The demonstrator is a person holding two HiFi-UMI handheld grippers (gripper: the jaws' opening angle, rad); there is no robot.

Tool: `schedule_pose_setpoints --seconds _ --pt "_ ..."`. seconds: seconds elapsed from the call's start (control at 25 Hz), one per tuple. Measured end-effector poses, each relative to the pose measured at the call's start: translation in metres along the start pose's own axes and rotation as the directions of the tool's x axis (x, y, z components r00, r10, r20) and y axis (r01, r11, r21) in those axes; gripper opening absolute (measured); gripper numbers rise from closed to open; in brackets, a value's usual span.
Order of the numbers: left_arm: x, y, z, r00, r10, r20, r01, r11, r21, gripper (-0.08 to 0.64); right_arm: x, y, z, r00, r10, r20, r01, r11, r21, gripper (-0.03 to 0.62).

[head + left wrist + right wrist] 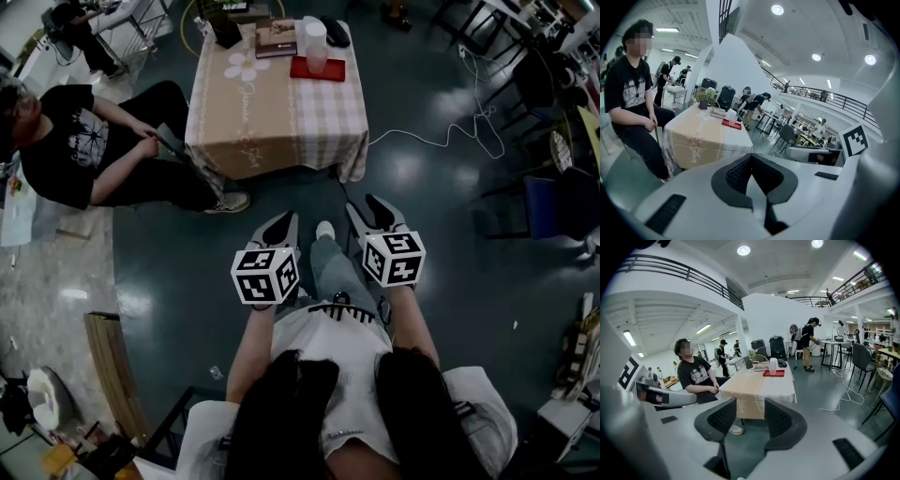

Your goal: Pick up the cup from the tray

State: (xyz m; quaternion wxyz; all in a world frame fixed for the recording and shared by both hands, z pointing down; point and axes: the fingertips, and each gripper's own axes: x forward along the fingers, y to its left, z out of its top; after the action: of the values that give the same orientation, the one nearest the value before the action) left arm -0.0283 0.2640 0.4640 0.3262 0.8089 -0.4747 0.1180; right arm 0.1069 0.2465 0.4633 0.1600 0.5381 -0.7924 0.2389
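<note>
Lower body cut off at the bottom edge of the head view, dark hair covering much of the torso. Cannot read the cursive script [696, 153] on the front drop of the table [281, 112]: too faint and small in every view. Flower print [246, 66] on the cloth top clear enough. Cover of the book [276, 37] at the far edge unreadable as well. Dark object [336, 33] behind the cup not identifiable. Only black-and-white square patterns on the marker cubes [265, 275], no legible text. Jaws of the left gripper [751, 157] brought together, tips meeting, nothing between them, aimed toward the table from well short of it. Jaws of the right gripper [750, 405] partway apart with a clear gap, nothing gripped or touched, only floor and cloth edge showing through. The cup [316, 45], pale and upright, on the red tray [330, 71] near the table's far right corner, well apart from both grippers. Seated person [84, 141] in black at the table's left side, partly clipped by the frame edge.
</note>
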Motion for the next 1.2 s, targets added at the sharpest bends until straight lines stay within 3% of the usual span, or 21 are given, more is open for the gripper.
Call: schedule_pose_setpoints --seconds 0.76,1.2 --pt "0.137 0.028 0.113 0.997 0.084 -0.002 -0.084 0.996 -0.017 0.006 0.122 -0.096 0.099 0.998 0.053 -0.019 -0.053 0.999 0.014 0.192" --pt "0.185 0.022 0.140 0.992 0.129 -0.003 -0.129 0.991 -0.021 0.006 0.165 -0.128 0.131 0.990 0.130 -0.058 -0.132 0.991 -0.035 0.238"
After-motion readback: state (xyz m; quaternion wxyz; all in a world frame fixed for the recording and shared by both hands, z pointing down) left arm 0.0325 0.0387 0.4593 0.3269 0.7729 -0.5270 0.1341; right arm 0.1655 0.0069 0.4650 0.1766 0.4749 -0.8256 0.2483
